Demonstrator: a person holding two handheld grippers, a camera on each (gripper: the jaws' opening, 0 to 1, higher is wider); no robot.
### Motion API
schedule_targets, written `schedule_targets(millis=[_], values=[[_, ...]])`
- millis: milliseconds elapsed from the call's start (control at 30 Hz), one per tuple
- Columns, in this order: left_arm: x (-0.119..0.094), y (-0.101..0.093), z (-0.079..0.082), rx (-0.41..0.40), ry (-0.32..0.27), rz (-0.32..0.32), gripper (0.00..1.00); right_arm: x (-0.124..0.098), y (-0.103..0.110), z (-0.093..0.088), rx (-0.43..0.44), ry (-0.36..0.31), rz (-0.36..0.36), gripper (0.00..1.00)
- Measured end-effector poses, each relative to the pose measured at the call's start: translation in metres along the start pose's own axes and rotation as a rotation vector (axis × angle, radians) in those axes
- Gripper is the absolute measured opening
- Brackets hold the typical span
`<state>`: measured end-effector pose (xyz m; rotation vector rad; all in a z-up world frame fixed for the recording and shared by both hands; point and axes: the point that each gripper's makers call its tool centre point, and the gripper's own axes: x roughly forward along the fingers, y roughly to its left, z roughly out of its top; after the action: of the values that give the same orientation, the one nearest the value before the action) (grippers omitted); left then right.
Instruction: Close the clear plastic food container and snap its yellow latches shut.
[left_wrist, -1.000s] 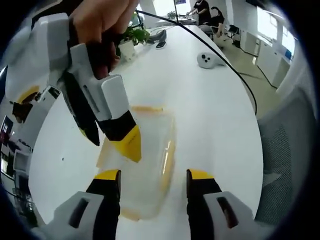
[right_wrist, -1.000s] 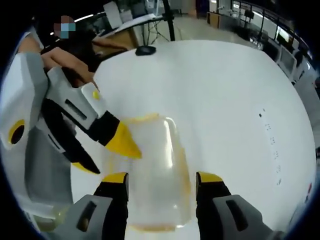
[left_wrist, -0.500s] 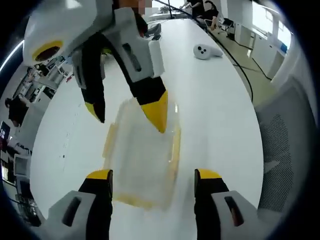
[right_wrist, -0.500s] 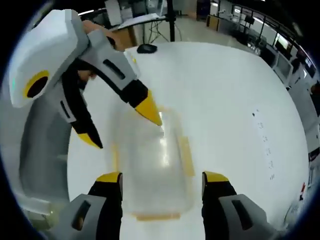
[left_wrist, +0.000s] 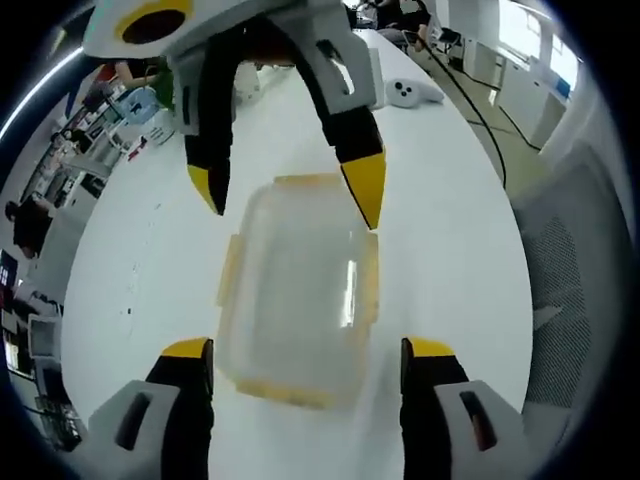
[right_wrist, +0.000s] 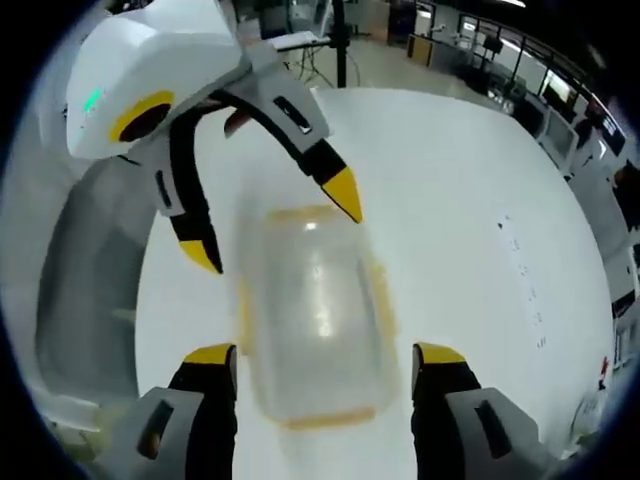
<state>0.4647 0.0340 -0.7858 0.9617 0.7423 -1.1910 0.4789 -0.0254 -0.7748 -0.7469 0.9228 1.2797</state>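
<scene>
- A clear plastic food container (left_wrist: 295, 290) lies flat on a white table (left_wrist: 450, 220), its lid seated on top, framed from opposite ends by two hand-held grippers.
- The left gripper (left_wrist: 305, 360) has its yellow-tipped jaws spread wide, one to each side of the container's near end, neither seen touching it.
- The right gripper (right_wrist: 325, 365) is likewise spread, straddling the opposite end of the container (right_wrist: 312, 315); no contact is visible.
- In the left gripper view, the right gripper reaches in from the top, tips just beside the far corners.
- Yellow latches (left_wrist: 229, 282) run along the container's edges; whether any is snapped down cannot be told.
- By appearances the lid is on, so closing looks done; pressing the latches seems to remain.
- A white controller (left_wrist: 412, 94) rests well apart, farther down the table.
</scene>
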Motion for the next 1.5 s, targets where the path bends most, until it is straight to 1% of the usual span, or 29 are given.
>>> schedule_targets(millis=[233, 433, 567, 800, 967, 1033, 1100, 1167, 1267, 1367, 1500], values=[[0.004, 0.003, -0.005, 0.009, 0.017, -0.006, 0.82, 0.002, 0.007, -0.007, -0.011, 0.012, -0.005, 0.75], [0.007, 0.009, -0.005, 0.020, 0.028, -0.008, 0.87, 0.004, 0.008, -0.009, -0.020, 0.017, -0.020, 0.78], [0.011, 0.012, -0.006, 0.049, 0.043, -0.010, 0.89, 0.009, 0.009, -0.012, -0.033, 0.027, -0.027, 0.81], [0.021, 0.011, -0.009, 0.057, 0.064, -0.027, 0.91, 0.014, 0.007, -0.018, -0.065, 0.043, -0.052, 0.83], [0.026, 0.011, -0.014, 0.061, 0.088, -0.035, 0.91, 0.020, 0.006, -0.026, -0.071, 0.060, -0.060, 0.83], [0.027, 0.010, -0.015, 0.061, 0.089, -0.041, 0.90, 0.021, 0.003, -0.029, -0.080, 0.071, -0.077, 0.83], [0.028, 0.009, -0.017, 0.066, 0.094, -0.045, 0.89, 0.022, 0.005, -0.030, -0.073, 0.073, -0.071, 0.83], [0.029, 0.008, -0.018, 0.069, 0.098, -0.050, 0.89, 0.023, 0.005, -0.030, -0.089, 0.074, -0.079, 0.82], [0.033, 0.007, -0.021, 0.086, 0.108, -0.051, 0.89, 0.024, 0.003, -0.029, -0.087, 0.072, -0.083, 0.81], [0.037, 0.004, -0.023, 0.093, 0.118, -0.061, 0.89, 0.026, 0.002, -0.031, -0.103, 0.084, -0.089, 0.81], [0.038, 0.005, -0.025, 0.098, 0.123, -0.055, 0.89, 0.027, 0.002, -0.032, -0.113, 0.090, -0.088, 0.80]])
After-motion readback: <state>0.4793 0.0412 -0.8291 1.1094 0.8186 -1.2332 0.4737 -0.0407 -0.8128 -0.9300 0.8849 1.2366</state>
